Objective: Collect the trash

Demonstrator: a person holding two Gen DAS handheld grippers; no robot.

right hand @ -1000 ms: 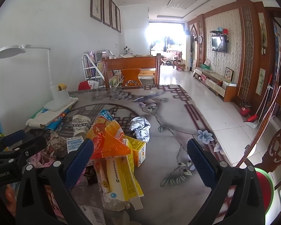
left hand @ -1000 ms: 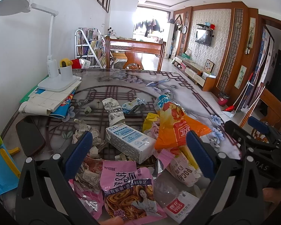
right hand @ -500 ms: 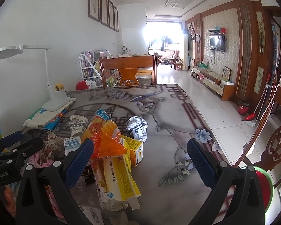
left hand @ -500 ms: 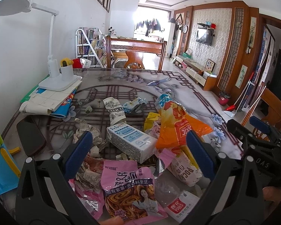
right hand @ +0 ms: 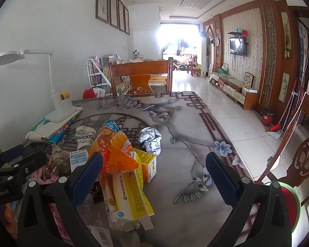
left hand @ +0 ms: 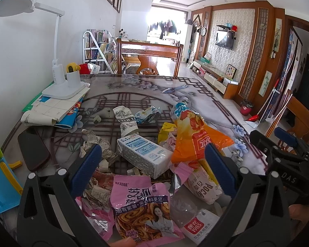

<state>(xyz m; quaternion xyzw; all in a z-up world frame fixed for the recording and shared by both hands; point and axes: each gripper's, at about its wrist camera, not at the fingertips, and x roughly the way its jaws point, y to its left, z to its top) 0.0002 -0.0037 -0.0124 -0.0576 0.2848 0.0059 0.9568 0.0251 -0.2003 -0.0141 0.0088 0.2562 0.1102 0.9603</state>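
A long living room with white floor tiles runs back to a bright window, and a glass-topped table with a grey floral and lattice pattern (right hand: 181, 144) fills the foreground. Its right edge borders open floor. The right half of the tabletop is bare, while the left half carries the litter. A white desk lamp with a round head (left hand: 59, 76) stands on a stack of papers and booklets (left hand: 51, 113) by the left wall, and a dark phone (left hand: 33, 150) lies flat near the left edge. A wooden chair back (right hand: 141, 76) stands at the far end.

The left gripper (left hand: 152, 160) hangs over the heap with its blue-padded jaws wide apart, holding nothing. Between them lie a white and blue carton (left hand: 142, 154) on its side and a pink snack wrapper printed with a woman (left hand: 142, 205) nearer the camera. An orange plastic bag (left hand: 195, 140) leans just right of the carton, touching it or nearly so. A crushed patterned paper cup (left hand: 125, 121) lies beyond the carton, with crumpled newsprint scraps (left hand: 92, 144) to its left.

The right gripper (right hand: 154, 168) is likewise spread wide and empty, above a yellow flattened box (right hand: 127, 195) and the orange bag. A crumpled silver foil wrapper (right hand: 151, 140) sits apart on the bare glass beyond.
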